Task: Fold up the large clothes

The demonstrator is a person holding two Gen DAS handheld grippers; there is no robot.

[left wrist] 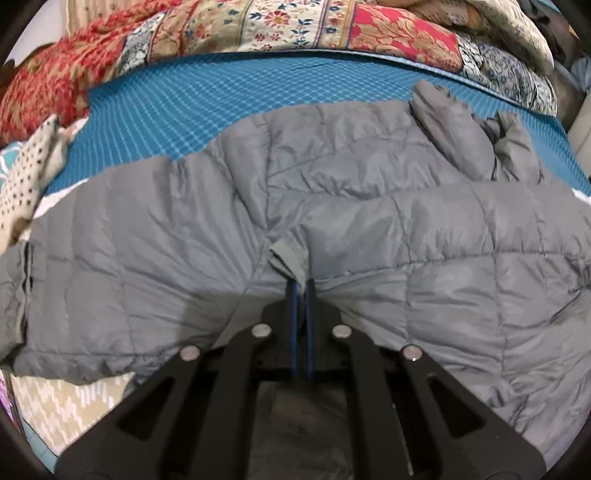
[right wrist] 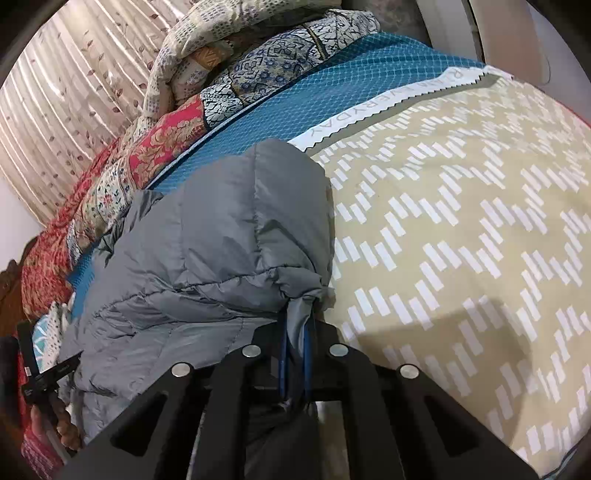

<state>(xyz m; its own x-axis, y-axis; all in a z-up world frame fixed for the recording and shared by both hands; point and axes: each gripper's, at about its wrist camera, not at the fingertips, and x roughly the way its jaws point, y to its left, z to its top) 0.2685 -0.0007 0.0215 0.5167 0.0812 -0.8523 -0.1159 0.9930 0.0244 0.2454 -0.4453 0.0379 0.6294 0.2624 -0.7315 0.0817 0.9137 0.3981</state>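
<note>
A grey quilted jacket lies spread across a bed, over a blue checked sheet and a beige patterned sheet. The left gripper pinches a fold of its fabric; the right gripper pinches a bunched edge. The jacket's near hem is hidden behind both tools. Patterned quilts are piled behind.

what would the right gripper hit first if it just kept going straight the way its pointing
Almost at once, the grey puffer jacket: the right gripper is already shut on a fold of its fabric, and the bunched bulk rises directly ahead. Beyond that lies the blue checked sheet, though depth is hard to judge in the fisheye view.
</note>
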